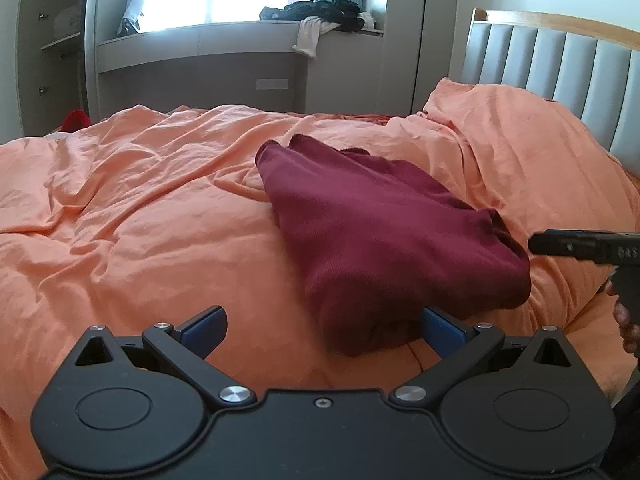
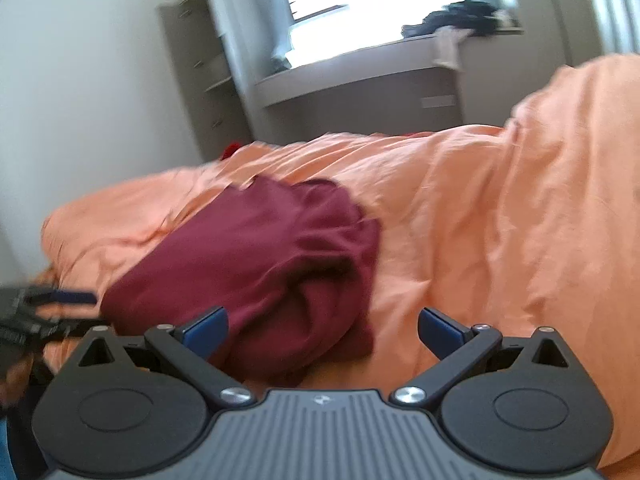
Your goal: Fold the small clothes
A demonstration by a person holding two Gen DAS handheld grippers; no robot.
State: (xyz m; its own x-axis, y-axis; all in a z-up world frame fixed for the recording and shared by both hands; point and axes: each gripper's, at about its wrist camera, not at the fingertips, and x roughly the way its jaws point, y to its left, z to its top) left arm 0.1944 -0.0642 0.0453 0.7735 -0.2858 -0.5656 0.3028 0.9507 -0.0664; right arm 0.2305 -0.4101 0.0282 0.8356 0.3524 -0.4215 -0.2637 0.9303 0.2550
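A dark red folded garment [image 1: 380,232] lies on the orange bedcover [image 1: 140,220]. My left gripper [image 1: 322,330] is open, jaws wide apart, just in front of the garment's near end, holding nothing. In the right wrist view the same garment [image 2: 256,272] lies bunched on the bedcover [image 2: 500,220]. My right gripper [image 2: 322,330] is open and empty, its left finger [image 2: 206,332] close to the garment's near edge. The right gripper's body shows at the right edge of the left wrist view [image 1: 588,250]; the left gripper shows at the left edge of the right wrist view [image 2: 44,308].
A padded grey headboard [image 1: 560,80] stands at the right. A window ledge [image 1: 240,36] at the back holds a pile of dark and white clothes [image 1: 320,14]. A grey shelf unit [image 1: 52,52] stands at the back left, with something red [image 1: 76,120] beyond the bed.
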